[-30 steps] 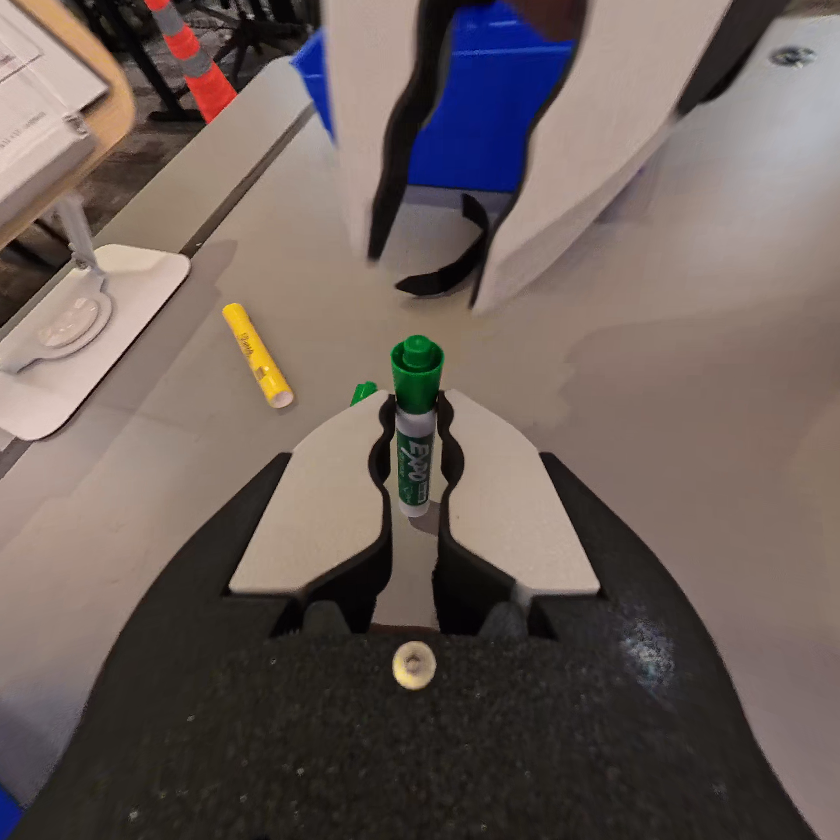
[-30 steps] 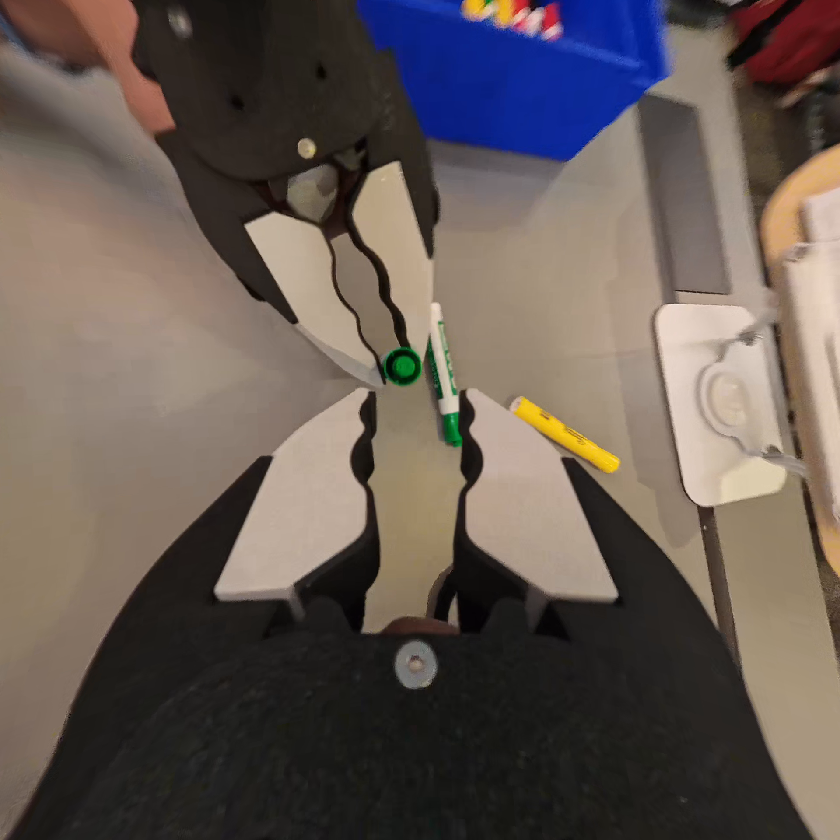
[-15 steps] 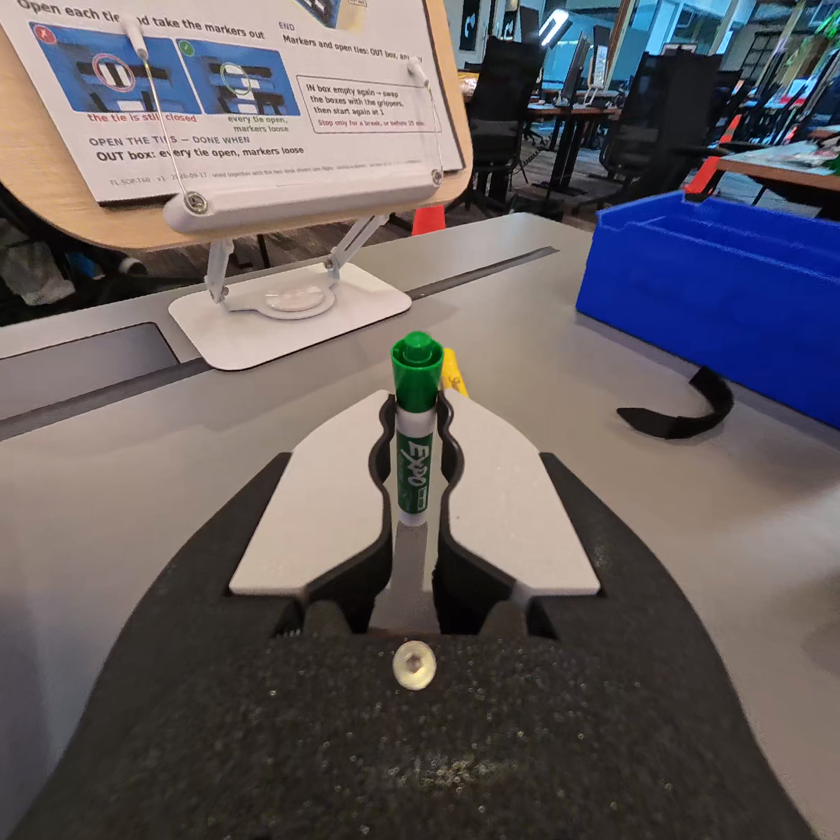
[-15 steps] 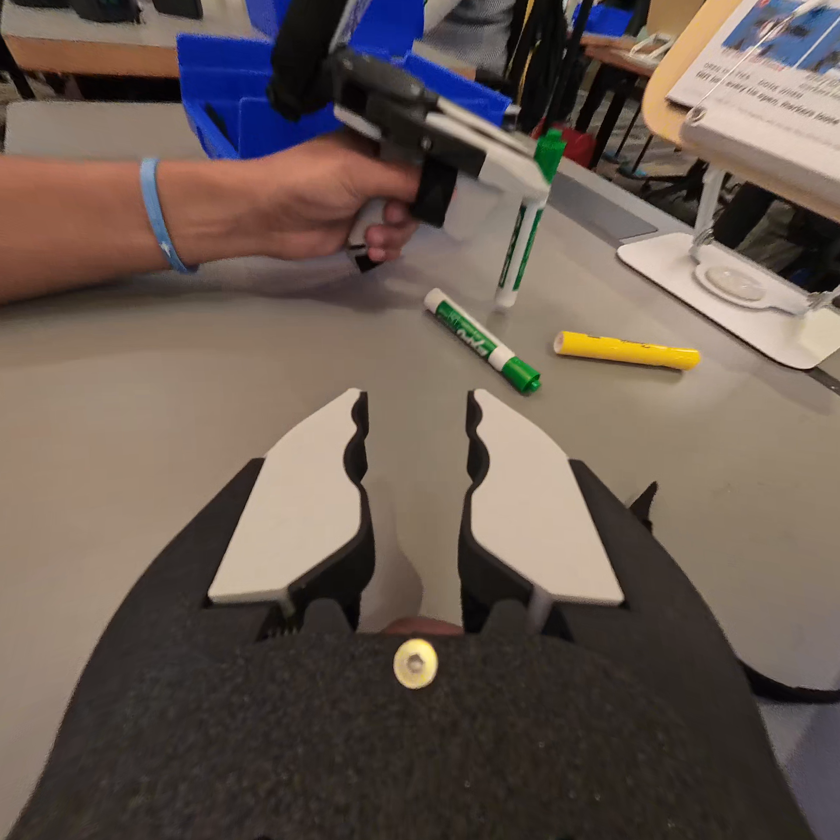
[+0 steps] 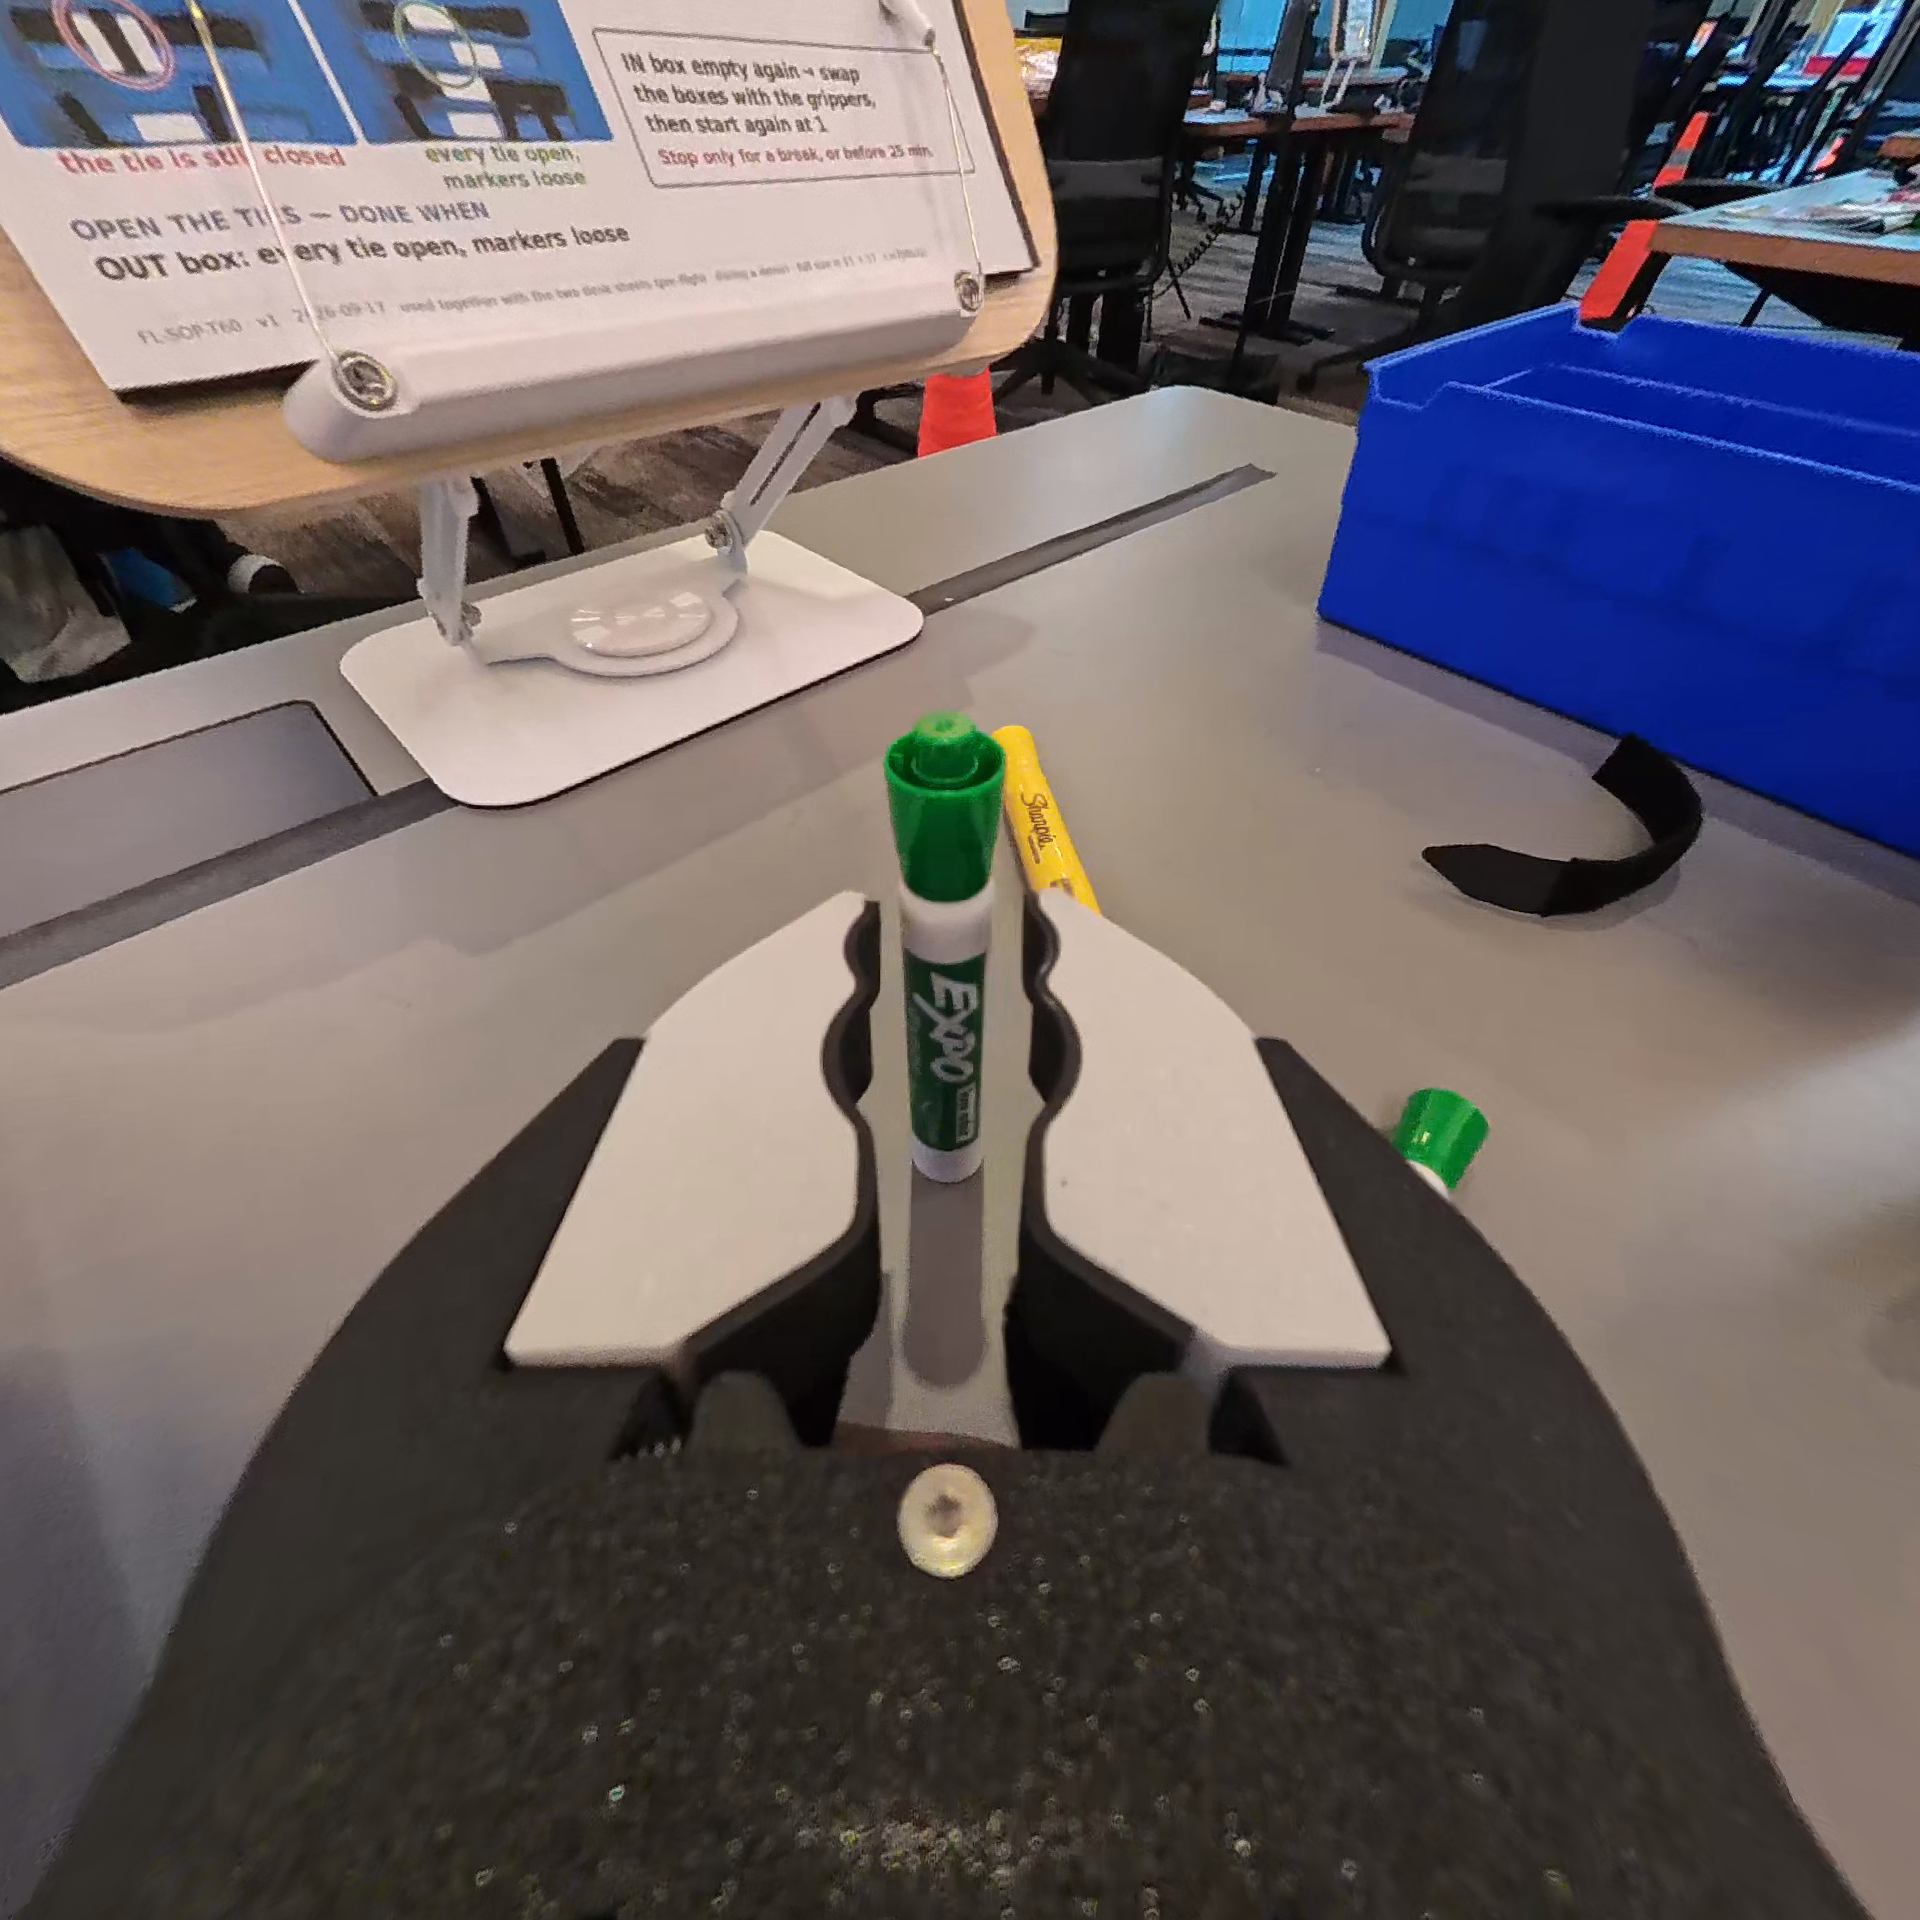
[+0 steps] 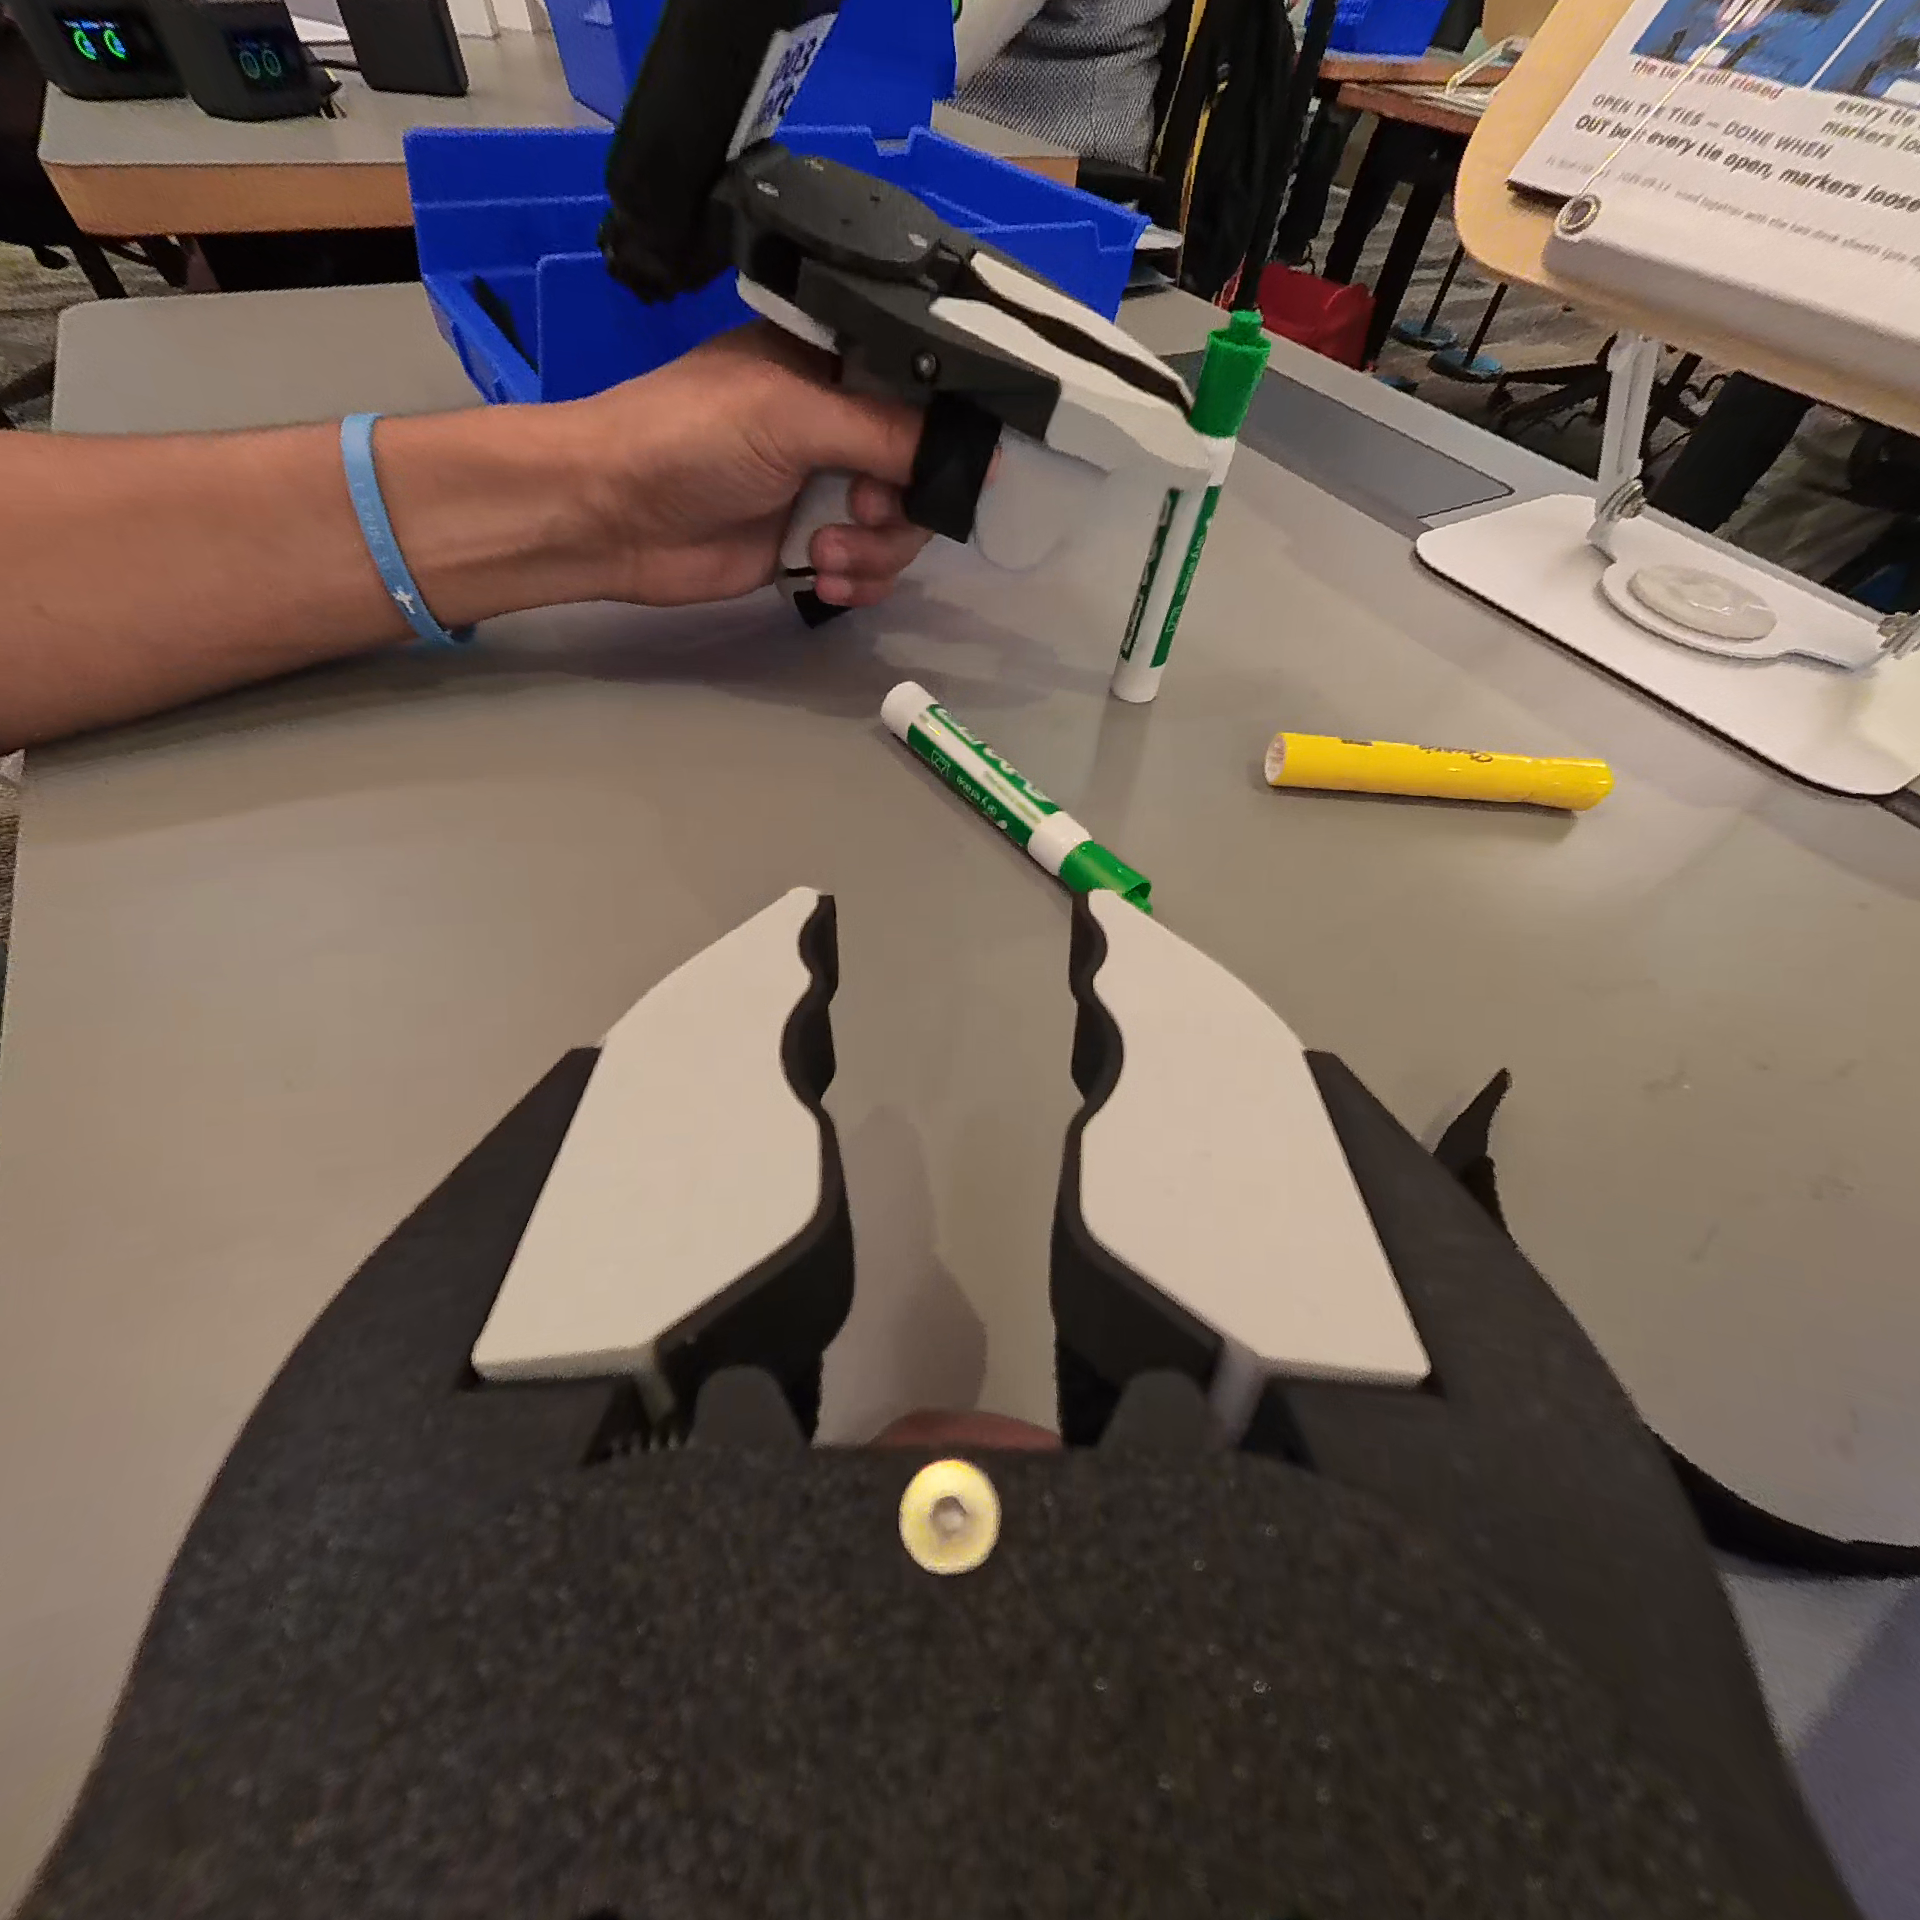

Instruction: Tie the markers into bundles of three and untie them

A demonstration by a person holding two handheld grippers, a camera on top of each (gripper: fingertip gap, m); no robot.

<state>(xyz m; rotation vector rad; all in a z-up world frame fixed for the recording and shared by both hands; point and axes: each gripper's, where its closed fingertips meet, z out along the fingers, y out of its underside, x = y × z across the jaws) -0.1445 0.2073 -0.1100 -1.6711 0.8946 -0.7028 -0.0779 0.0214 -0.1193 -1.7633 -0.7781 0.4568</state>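
Observation:
My left gripper (image 5: 945, 920) is shut on a green marker (image 5: 940, 966) and holds it upright, cap up. In the right wrist view the left gripper (image 6: 1179, 416) holds this marker (image 6: 1174, 566) with its white end down at the table top. A second green marker (image 6: 997, 795) lies flat on the grey table; its cap shows in the left wrist view (image 5: 1439, 1135). A yellow marker (image 6: 1439, 771) lies to the right, and behind the held marker in the left wrist view (image 5: 1039, 821). My right gripper (image 6: 951, 904) is open and empty, just short of the lying marker's cap.
A black strap (image 5: 1569, 852) lies curled by a blue bin (image 5: 1642, 520). Another blue bin (image 6: 520, 270) stands behind the person's hand (image 6: 675, 488). A white stand base (image 5: 623, 644) carries an instruction board at the table's back edge. A black strap end (image 6: 1475, 1143) shows beside my right gripper. The left gripper's tips are roughly 20 centimetres from the right gripper's.
My left gripper swung from pointing down to level, so the green marker now stands upright at the table. My right gripper pulled back and levelled out, staying open.

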